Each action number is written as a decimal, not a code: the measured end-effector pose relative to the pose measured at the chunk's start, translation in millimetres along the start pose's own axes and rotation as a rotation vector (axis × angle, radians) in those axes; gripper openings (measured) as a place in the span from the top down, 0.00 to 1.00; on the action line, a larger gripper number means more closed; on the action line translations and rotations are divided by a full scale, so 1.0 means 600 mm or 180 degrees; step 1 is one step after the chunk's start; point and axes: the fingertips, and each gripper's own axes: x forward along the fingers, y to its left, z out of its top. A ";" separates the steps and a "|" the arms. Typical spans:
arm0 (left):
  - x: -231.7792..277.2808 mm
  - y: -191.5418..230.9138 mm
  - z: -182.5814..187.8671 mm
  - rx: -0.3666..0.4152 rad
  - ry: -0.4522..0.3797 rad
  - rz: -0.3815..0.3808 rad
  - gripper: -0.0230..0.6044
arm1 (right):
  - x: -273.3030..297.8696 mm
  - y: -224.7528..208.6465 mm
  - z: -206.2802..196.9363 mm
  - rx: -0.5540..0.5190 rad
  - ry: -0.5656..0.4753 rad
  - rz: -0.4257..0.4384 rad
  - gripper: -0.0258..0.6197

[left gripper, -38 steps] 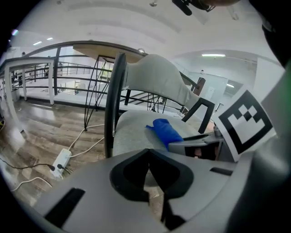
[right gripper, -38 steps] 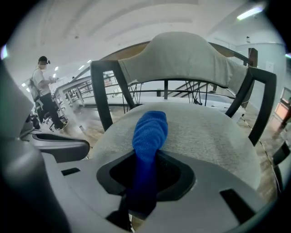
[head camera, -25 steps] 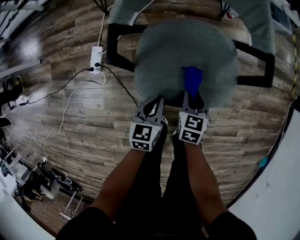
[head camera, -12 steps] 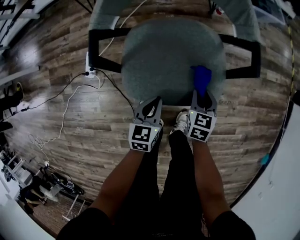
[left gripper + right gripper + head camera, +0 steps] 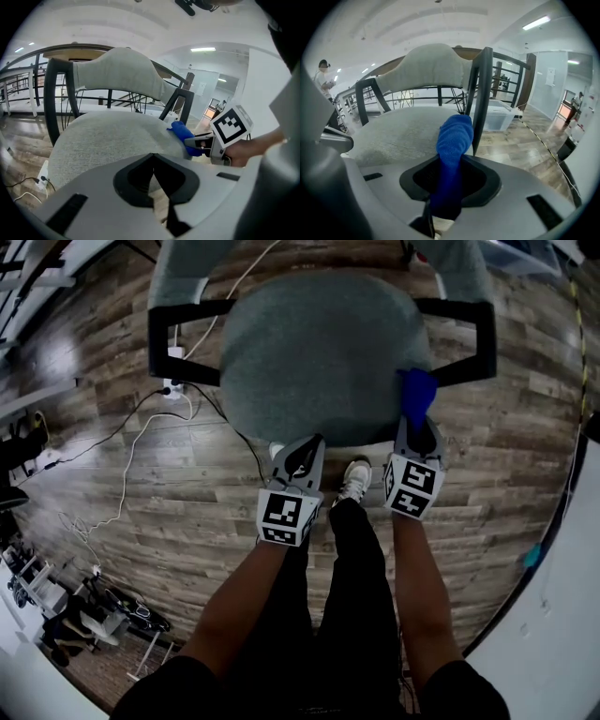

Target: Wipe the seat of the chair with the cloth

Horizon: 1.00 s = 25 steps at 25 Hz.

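The right gripper pinches a fuzzy blue cloth at the edge of the round grey fabric seat; the left gripper is pressed together.

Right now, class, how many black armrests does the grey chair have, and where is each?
2. The left armrest flanks the seat at the head view's left; the right armrest stands at its right, beside the blue cloth. None appears hidden.

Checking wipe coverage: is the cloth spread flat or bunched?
Bunched: cloth protrudes as a narrow roll from the right hand-held gripper.
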 end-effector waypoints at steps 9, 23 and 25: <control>-0.015 -0.040 0.056 0.0066 -0.0097 0.0022 0.95 | -0.022 -0.050 0.007 -0.0001 0.0024 -0.0025 0.79; -0.212 -0.115 0.362 0.0005 -0.0821 0.0065 0.95 | -0.335 0.072 0.332 0.0124 -0.0935 0.0864 0.79; -0.241 -0.129 0.413 0.0056 -0.0896 0.0020 0.95 | -0.368 0.082 0.382 0.0022 -0.1034 0.0920 0.79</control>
